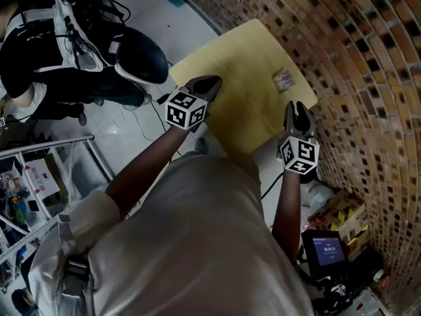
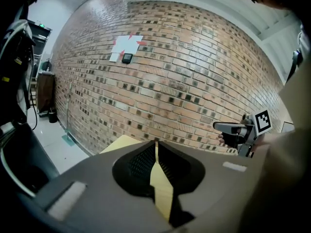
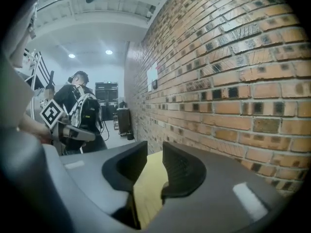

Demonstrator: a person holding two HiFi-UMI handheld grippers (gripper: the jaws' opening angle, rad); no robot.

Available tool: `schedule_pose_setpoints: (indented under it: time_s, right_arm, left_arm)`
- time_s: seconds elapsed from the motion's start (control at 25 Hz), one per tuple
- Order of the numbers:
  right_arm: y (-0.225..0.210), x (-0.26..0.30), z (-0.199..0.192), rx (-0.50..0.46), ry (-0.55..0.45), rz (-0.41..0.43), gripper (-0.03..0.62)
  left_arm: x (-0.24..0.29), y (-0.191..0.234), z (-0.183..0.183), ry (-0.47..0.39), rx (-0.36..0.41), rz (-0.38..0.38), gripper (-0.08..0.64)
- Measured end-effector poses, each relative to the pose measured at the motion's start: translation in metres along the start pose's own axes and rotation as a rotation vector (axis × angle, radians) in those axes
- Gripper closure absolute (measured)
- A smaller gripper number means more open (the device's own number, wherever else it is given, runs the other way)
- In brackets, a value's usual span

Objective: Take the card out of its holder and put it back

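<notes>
A small pale card holder point(image 1: 284, 79) with a card in it lies flat on the yellow table point(image 1: 237, 78), near the brick wall. My left gripper point(image 1: 214, 81) hovers over the table's left side; in the left gripper view my left gripper point(image 2: 156, 147) has its jaws shut tip to tip with nothing held. My right gripper point(image 1: 299, 106) hangs over the table's near right corner, short of the holder. In the right gripper view my right gripper point(image 3: 154, 152) stands open and empty, with only tabletop point(image 3: 148, 183) showing in the gap. Neither gripper view shows the holder.
A brick wall point(image 1: 368, 78) runs along the table's far and right sides. A person in black with a white harness point(image 1: 92, 45) stands at the upper left. A metal rack point(image 1: 46, 170) is at the lower left, a small blue-screened device point(image 1: 327, 249) and boxes point(image 1: 342, 212) at the lower right.
</notes>
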State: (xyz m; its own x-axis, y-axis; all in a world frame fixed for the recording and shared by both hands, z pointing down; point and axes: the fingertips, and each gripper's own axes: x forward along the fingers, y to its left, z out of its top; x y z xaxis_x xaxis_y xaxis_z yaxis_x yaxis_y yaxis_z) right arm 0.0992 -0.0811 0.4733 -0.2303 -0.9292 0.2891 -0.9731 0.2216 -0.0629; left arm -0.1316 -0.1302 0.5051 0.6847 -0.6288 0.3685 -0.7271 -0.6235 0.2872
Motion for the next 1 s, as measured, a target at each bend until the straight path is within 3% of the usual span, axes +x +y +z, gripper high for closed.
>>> schedule_pose_setpoints:
  time_s: [0.16,0.48,0.68,1.0]
  right_arm:
    - [-0.012,-0.016,-0.011,0.014,0.040,-0.076,0.489]
    - [-0.012,-0.052,-0.012,0.055,0.007,-0.216,0.489]
    - [-0.030,-0.066,-0.018,0.082,0.009,-0.227,0.489]
    - [-0.053,-0.076,-0.027,0.076,0.044,-0.198,0.488]
  left_arm:
    - [0.006,-0.010,-0.003,0.018,0.004,-0.043,0.535]
    - [0.011,-0.022,-0.001,0.050,0.087,-0.160,0.537]
    - [0.028,-0.052,0.008,0.060,0.138,-0.205,0.535]
    - [0.050,-0.101,0.032,0.031,0.128,-0.231,0.529]
